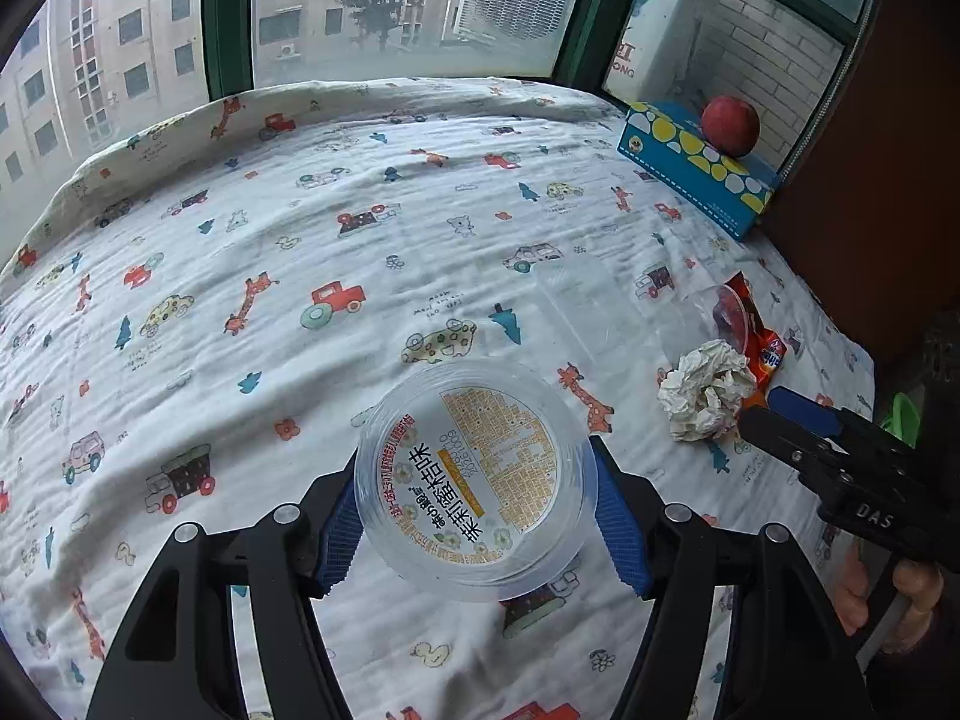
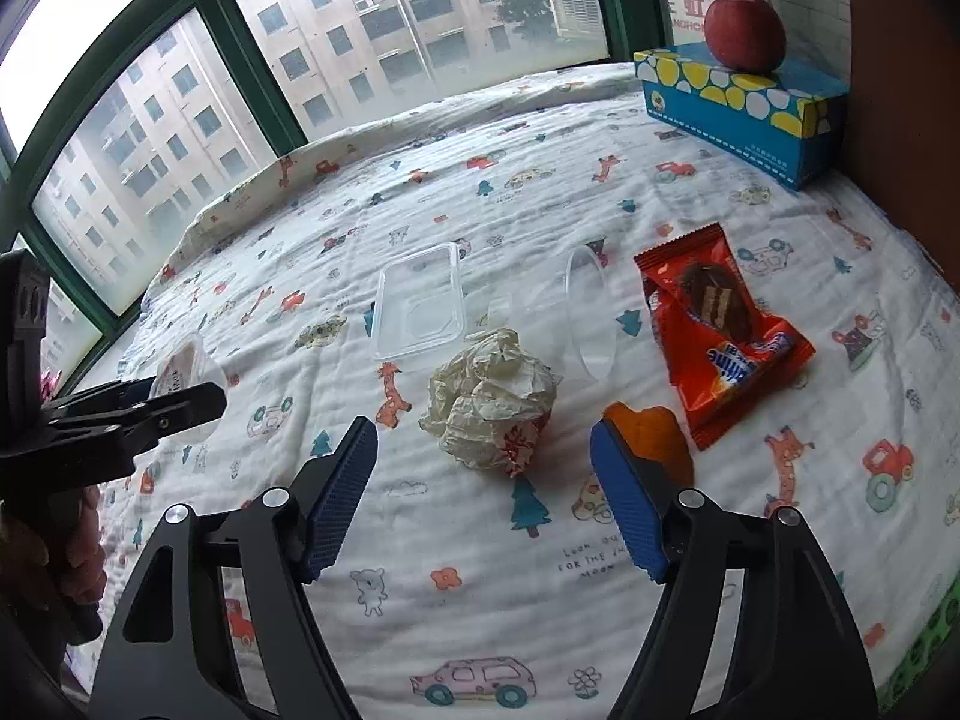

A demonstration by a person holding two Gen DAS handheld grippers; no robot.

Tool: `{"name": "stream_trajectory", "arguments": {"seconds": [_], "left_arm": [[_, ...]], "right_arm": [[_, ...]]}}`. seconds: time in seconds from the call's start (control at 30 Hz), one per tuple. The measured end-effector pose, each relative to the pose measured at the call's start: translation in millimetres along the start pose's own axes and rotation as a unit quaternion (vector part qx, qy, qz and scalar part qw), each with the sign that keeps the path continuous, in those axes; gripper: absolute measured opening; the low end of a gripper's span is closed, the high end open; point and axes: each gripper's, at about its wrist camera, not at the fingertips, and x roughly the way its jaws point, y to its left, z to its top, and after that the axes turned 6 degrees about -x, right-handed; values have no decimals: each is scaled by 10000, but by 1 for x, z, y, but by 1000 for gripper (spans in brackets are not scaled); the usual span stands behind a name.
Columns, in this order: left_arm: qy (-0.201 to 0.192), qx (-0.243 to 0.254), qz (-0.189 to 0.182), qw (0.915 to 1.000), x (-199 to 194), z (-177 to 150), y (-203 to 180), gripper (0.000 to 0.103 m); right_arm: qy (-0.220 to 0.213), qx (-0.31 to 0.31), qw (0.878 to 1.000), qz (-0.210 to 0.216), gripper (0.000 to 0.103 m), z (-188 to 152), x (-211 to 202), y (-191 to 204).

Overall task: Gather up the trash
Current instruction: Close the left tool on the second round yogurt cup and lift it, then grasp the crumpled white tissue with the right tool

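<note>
L gripper (image 1: 474,516) clamps clear lidded cup (image 1: 471,480), lifted for disposal; R gripper (image 2: 483,480) unclenched, straddling crumpled paper (image 2: 492,399) frame centre.

The printed cloth (image 2: 492,192) lies bare from nine through twelve o'clock in the right wrist view, an open lane up to the window frame (image 2: 252,60). Straight ahead the crumpled paper ball (image 2: 492,399) sits just past the right gripper (image 2: 483,495), between its spread fingers' line. Behind it at eleven stands a clear rectangular container (image 2: 420,309), at one a clear cup (image 2: 591,318) on its side, then the orange snack wrapper (image 2: 720,330). The tissue box (image 2: 738,114) with an apple (image 2: 744,33) blocks the two o'clock corner. The left gripper (image 2: 180,405), clamped on a round clear lid (image 1: 474,480), crowds nine o'clock.
</note>
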Motion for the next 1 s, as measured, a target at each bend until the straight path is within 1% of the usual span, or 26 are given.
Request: {"name": "stream_trajectory", "arguments": {"seconds": [0.23, 0.3, 0.37, 0.4, 0.43, 0.47, 0.5, 0.53, 0.63, 0.73, 0.83, 1.0], "left_arm": [[-41, -96, -11, 9999, -3, -6, 13, 65], [-19, -121, -43, 9999, -2, -8, 14, 65], [-18, -104, -25, 9999, -1, -10, 14, 65], [-13, -106, -30, 9999, 0, -11, 14, 65], [-7, -114, -34, 9999, 0, -11, 14, 65], [-7, -121, -34, 9999, 0, -11, 14, 65], [-18, -123, -31, 9999, 0, -11, 15, 65], [-31, -130, -36, 9999, -1, -11, 15, 65], [-50, -159, -45, 9999, -3, -11, 16, 65], [-62, -130, -29, 9999, -6, -12, 12, 65], [-92, -97, -59, 9999, -11, -13, 6, 65], [-131, -6, -128, 9998, -19, -18, -11, 65]], "right_arm": [[214, 434, 9987, -171, 71, 5, 30, -4], [249, 526, 9982, -139, 68, 6, 36, -5], [292, 543, 9979, -196, 65, 5, 42, -4], [338, 544, 9977, -228, 63, 3, 44, -4], [369, 547, 9975, -245, 58, 2, 46, -4], [358, 548, 9975, -258, 58, 2, 47, -4], [329, 540, 9977, -262, 57, 1, 45, -4], [315, 532, 9978, -250, 53, 0, 44, -3], [228, 460, 9985, -171, 52, -1, 34, 0], [71, 250, 9995, -202, 52, -2, 17, 6], [-62, 62, 9997, -208, 52, -6, -2, 11], [-176, -28, 9998, -126, 52, -17, -32, 11]]}}
